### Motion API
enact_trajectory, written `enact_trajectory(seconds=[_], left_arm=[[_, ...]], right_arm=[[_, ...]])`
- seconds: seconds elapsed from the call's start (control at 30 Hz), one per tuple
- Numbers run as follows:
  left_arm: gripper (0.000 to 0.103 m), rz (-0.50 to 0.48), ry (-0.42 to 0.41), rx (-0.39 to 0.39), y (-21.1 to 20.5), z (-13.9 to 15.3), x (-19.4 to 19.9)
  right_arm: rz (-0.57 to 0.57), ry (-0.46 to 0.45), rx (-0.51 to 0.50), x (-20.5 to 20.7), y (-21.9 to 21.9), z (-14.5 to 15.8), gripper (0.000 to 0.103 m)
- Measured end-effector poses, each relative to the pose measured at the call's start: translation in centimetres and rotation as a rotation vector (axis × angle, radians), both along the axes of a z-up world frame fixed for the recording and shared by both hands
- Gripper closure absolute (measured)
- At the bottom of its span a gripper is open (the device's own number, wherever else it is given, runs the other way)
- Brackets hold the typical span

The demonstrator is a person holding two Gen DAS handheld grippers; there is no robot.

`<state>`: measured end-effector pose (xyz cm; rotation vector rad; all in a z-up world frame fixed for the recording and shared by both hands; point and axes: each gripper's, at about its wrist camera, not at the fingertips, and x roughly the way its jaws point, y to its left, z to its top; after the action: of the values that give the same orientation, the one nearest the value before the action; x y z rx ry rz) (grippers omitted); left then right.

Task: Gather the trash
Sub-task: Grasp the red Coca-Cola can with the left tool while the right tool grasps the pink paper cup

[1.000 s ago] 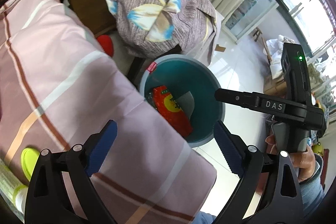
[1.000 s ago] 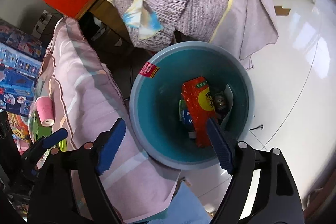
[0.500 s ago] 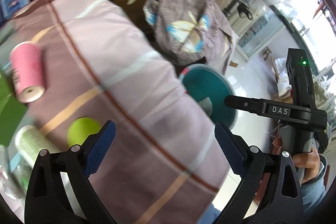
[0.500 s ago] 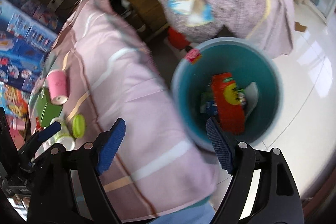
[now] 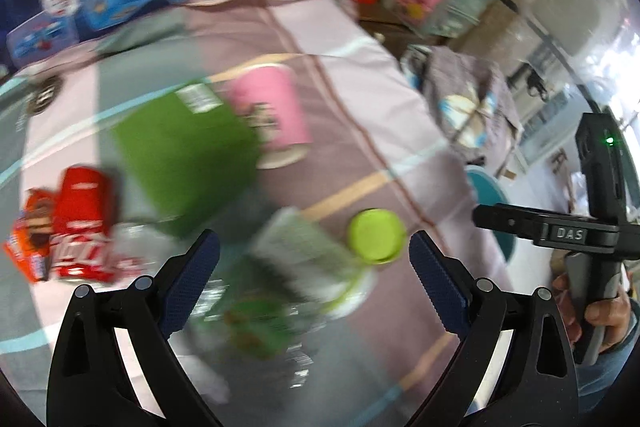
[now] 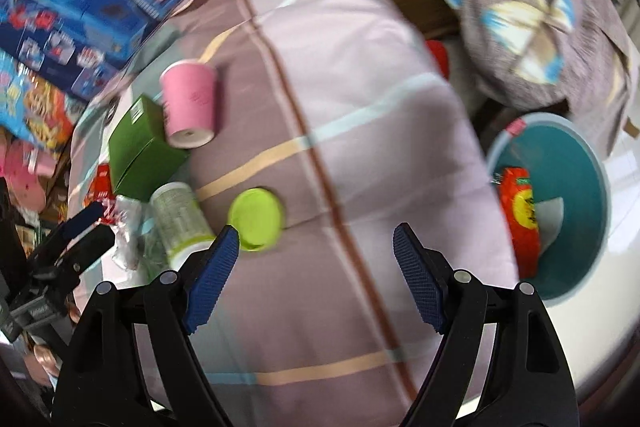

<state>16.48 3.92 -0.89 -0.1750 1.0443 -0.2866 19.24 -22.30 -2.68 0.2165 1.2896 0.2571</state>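
Both your left gripper (image 5: 312, 283) and your right gripper (image 6: 316, 267) stand wide apart and empty. The round lime-green plastic lid (image 5: 376, 235) lies flat on the striped pink cloth (image 6: 360, 107), just ahead of your left gripper's right finger. Expect it to be light, stiff and slick; grip across its rim. The white cylindrical canister (image 6: 180, 223) crowds it. The teal plastic bin (image 6: 576, 211) sits right of your right gripper.

Matt striped cloth tablecloth (image 6: 360, 115), glossy plastic bin (image 6: 592, 195), paper cup (image 6: 188, 103), w/ glossy floor (image 6: 624, 163).
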Motion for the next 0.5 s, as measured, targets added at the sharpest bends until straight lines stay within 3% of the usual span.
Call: enact_trajectory(seconds=[0.5], left_arm=[[0.008,0.139,-0.021,0.093,11.5,-0.7,-1.5]], right_arm=[[0.167,0.038,-0.067,1.1,10.4,-1.2,0.027]])
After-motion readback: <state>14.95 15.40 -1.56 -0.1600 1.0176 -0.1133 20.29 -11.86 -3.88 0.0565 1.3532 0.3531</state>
